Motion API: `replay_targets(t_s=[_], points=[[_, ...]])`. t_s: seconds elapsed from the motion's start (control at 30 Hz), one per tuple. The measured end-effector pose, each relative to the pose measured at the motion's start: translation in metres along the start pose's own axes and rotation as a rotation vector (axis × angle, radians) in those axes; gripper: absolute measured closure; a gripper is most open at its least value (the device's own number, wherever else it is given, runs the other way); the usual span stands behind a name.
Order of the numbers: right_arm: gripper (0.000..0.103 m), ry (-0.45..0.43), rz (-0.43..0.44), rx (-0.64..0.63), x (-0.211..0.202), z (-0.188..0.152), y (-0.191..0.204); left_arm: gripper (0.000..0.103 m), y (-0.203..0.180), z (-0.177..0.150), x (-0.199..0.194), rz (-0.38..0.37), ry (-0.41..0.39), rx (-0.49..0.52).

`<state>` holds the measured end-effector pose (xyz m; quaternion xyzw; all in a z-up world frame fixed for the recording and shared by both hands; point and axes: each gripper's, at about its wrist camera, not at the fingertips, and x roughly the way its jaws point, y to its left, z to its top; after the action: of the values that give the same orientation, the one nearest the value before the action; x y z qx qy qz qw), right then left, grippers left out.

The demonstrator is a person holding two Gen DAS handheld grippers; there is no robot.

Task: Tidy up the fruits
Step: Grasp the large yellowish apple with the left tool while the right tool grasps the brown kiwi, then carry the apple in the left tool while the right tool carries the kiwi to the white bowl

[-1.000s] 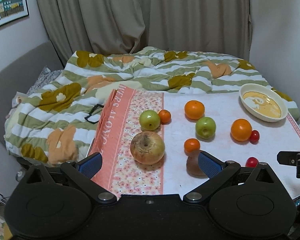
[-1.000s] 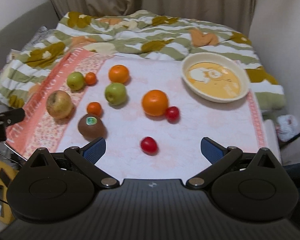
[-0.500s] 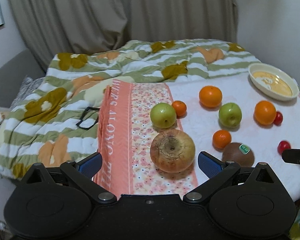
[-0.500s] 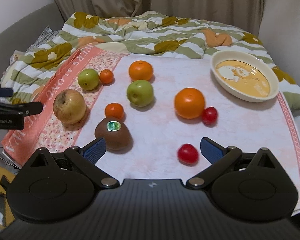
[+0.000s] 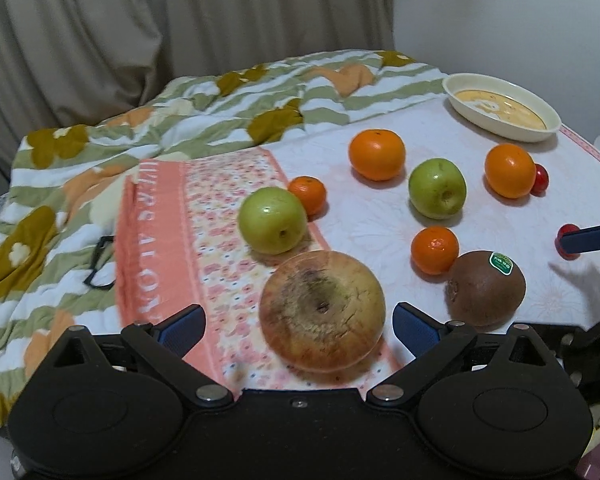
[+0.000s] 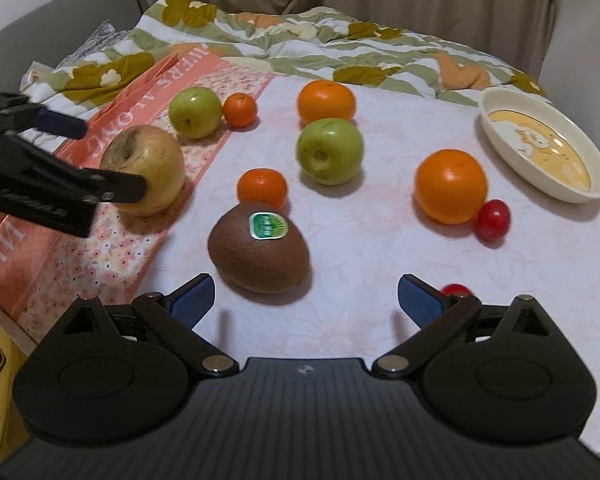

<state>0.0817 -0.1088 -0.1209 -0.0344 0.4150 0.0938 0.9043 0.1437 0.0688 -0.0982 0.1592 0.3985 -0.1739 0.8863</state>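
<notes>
A large blemished yellow apple [image 5: 322, 312] lies on the floral cloth between the fingers of my open left gripper [image 5: 298, 326], which do not touch it. A brown kiwi [image 6: 260, 254] with a green sticker sits just ahead of my open right gripper [image 6: 306, 302]. Farther back are two green apples [image 6: 196, 112] [image 6: 329, 151], two oranges [image 6: 326, 100] [image 6: 451, 186] and two mandarins [image 6: 240, 110] [image 6: 262, 188]. One cherry tomato [image 6: 493, 219] touches the right orange. Another cherry tomato [image 6: 455, 290] peeks from behind my right finger.
A cream bowl [image 6: 540, 148] with a yellow picture stands at the far right of the white mat [image 6: 380, 240]. A pink bag [image 5: 156, 232] borders the mat's left side. A striped quilt [image 5: 100, 152] and spectacles [image 5: 100, 264] lie beyond it.
Both grippers have moved forward and lower toward the fruit. The left one now straddles the yellow apple. The right one has closed in on the kiwi.
</notes>
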Motion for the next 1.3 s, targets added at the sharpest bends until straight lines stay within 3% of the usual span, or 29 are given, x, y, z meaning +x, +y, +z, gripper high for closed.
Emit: replay_targets(t_s=[0.17,0.3,0.43,0.8,1.3], points=[[0.000,-0.006,0.007,-0.032,0.010,0.003,0.008,0.011,-0.002,0.004,0.018,-0.034,0.023,0.016],[0.000,-0.003,0.021,-0.039,0.018,0.005,0.012,0.023,-0.001,0.003,0.024,-0.069,0.039,0.013],[0.003,-0.004,0.034,-0.047,0.024,0.008,0.016,0.024,0.001,0.001,0.023,-0.080,0.030,0.000],[0.023,-0.012,0.044,-0.077,0.037,0.014,0.027,0.024,0.008,-0.008,0.015,-0.059,0.028,-0.052],[0.024,-0.058,0.044,-0.063,0.008,0.023,0.017,0.024,0.005,-0.013,-0.019,-0.010,0.008,-0.154]])
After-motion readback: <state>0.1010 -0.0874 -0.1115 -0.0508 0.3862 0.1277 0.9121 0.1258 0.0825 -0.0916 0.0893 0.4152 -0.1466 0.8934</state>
